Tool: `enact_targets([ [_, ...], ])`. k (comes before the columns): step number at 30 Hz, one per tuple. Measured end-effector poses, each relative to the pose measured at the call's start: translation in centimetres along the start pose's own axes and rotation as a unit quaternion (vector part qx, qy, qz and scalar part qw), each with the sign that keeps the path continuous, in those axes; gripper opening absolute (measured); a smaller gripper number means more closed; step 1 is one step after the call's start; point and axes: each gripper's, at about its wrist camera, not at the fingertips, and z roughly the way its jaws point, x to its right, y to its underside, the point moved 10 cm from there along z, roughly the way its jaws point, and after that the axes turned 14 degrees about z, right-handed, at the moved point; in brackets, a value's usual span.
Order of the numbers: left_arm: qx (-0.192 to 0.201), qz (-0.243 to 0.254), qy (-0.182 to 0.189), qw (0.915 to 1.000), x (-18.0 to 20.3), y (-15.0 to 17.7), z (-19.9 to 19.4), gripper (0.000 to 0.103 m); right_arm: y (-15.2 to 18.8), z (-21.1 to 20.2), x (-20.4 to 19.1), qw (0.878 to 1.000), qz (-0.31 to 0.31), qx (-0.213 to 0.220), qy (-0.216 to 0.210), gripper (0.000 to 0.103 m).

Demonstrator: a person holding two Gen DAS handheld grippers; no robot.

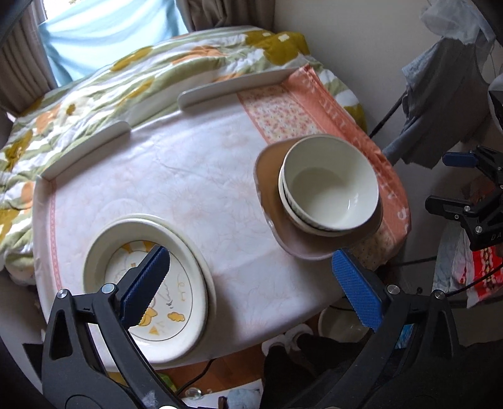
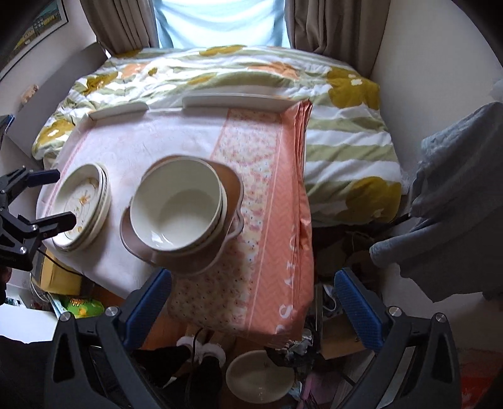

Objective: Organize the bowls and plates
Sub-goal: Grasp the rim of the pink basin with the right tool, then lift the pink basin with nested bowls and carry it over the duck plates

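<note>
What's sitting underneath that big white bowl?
The white bowl is nested in a second bowl, and both rest on a brown plate. Whether anything else lies between them is hidden.

Ahead of my tongs a floral quilt (image 2: 330,132) covers the bed under beige curtains (image 2: 330,28); grey clothes (image 2: 446,201) hang to my right.

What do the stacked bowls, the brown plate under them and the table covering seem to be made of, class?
Stacked bowls: probably glazed ceramic; glossy cream inside with bright highlights.
Brown plate: likely ceramic or melamine with a matte finish; dull face, pale wavy rim. The look leaves it open.
Table covering: woven cloth, matte; creases and a faint floral pattern, with a printed orange border.
</note>
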Motion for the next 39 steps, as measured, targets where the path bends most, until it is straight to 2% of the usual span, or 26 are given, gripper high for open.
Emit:
enact_targets([
  [4,-0.035,-0.016,0.038,0.9985,0.2,0.5,3.7,0.095,1.0,3.8,0.5,0.999,0.028,-0.040,0.003,0.102],
  [5,-0.047,-0.020,0.043,0.9978,0.3,0.7,4.6,0.092,1.1,4.7,0.5,0.998,0.038,-0.048,0.003,0.099],
  [6,-0.057,-0.020,0.045,0.9971,0.3,0.9,5.4,0.083,1.1,5.4,0.5,0.997,0.046,-0.057,0.001,0.098],
  [7,-0.064,-0.017,0.047,0.9967,0.5,1.1,6.1,0.076,1.2,6.1,0.5,0.996,0.052,-0.067,0.001,0.094],
  [8,-0.071,-0.011,0.049,0.9962,0.7,1.1,6.7,0.076,1.3,6.8,0.5,0.996,0.053,-0.076,0.008,0.088],
  [9,-0.068,-0.011,0.057,0.9960,0.8,0.9,6.9,0.076,1.4,7.4,0.6,0.995,0.052,-0.085,0.016,0.087],
  [11,-0.077,-0.001,0.053,0.9956,1.0,0.8,7.6,0.075,1.4,8.1,0.2,0.994,0.052,-0.095,0.012,0.079],
  [16,-0.090,0.006,0.073,0.9932,1.5,0.4,9.4,0.059,1.3,9.7,-0.6,0.993,0.036,-0.112,0.014,0.059],
  [18,-0.091,0.009,0.071,0.9933,1.6,0.1,9.9,0.049,1.4,10.3,-0.6,0.992,0.038,-0.116,0.012,0.057],
  [20,-0.091,0.014,0.074,0.9930,1.9,-0.1,10.5,0.043,1.3,10.9,-0.9,0.992,0.041,-0.116,0.004,0.049],
  [21,-0.092,0.015,0.077,0.9927,2.1,-0.2,10.9,0.037,1.3,11.0,-1.0,0.992,0.042,-0.115,-0.005,0.047],
  [26,-0.082,0.037,0.087,0.9921,3.3,-0.6,11.8,0.015,1.1,11.7,-2.7,0.994,0.019,-0.107,-0.026,0.024],
  [28,-0.075,0.044,0.085,0.9926,3.5,-0.7,11.9,0.013,1.4,12.1,-3.3,0.993,0.015,-0.109,-0.040,0.016],
  [31,-0.064,0.050,0.085,0.9931,3.5,-0.7,12.0,0.013,1.7,12.6,-3.9,0.992,0.018,-0.108,-0.059,0.010],
  [35,-0.053,0.069,0.066,0.9940,3.6,-0.8,11.9,0.013,1.9,12.4,-4.4,0.994,0.018,-0.091,-0.063,0.010],
  [39,-0.048,0.067,0.062,0.9946,3.3,-1.1,12.0,0.013,1.5,12.0,-3.8,0.995,0.018,-0.080,-0.061,0.010],
])
